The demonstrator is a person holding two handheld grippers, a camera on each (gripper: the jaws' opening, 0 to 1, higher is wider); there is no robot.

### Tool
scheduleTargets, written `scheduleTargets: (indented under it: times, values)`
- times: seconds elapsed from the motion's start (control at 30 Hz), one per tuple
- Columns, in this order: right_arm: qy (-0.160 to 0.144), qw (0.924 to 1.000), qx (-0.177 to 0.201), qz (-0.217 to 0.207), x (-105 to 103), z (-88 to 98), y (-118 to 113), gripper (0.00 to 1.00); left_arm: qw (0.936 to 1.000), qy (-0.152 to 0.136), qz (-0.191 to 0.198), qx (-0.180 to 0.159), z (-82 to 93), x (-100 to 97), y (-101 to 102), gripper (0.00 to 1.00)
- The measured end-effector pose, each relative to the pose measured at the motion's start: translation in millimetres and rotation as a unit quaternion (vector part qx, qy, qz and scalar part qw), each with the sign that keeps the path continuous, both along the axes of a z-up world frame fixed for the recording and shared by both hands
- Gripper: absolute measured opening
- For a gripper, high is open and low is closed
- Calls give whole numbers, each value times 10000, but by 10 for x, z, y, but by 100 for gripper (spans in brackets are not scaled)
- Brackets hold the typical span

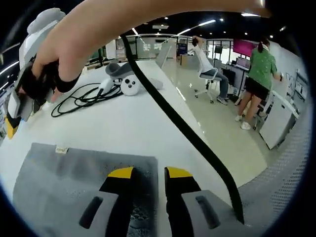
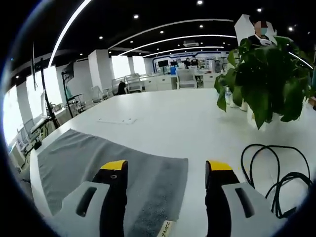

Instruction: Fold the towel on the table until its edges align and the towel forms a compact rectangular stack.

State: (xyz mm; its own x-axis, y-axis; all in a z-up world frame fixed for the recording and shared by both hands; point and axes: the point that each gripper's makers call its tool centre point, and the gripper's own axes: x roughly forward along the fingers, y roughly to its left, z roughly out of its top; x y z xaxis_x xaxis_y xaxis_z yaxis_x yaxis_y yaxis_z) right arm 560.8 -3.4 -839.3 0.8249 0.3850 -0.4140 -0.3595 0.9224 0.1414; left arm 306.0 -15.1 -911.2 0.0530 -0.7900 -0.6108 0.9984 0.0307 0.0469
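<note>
White table [image 2: 163, 113], flat grey towel [image 2: 98, 158]

Grey two-jaw left gripper [image 1: 149, 174] and right gripper [image 2: 167, 168], both tipped yellow with black inner pads; a black cable [image 1: 187, 131] trails beside the left one.

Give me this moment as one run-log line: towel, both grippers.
towel: flat on table, unfolded | left gripper: nearly closed over towel | right gripper: open over towel's tagged corner
</note>
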Motion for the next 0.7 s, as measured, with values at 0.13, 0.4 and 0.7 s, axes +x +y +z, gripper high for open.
scheduleTargets:
  times: [0.13, 0.4, 0.7]
  values:
    - [50, 9998, 153, -136, 77, -34, 19, 62, 9999, 40, -42, -97, -1, -28, -54, 23]
    - [176, 9998, 78, -25, 155, -179, 136, 62, 9997, 24, -5, -229, 0, 32, -95, 11]
    - [449, 9989, -86, 116, 110, -402, 169, 60, 9997, -108, -17, -200, -10, 38, -101, 7]
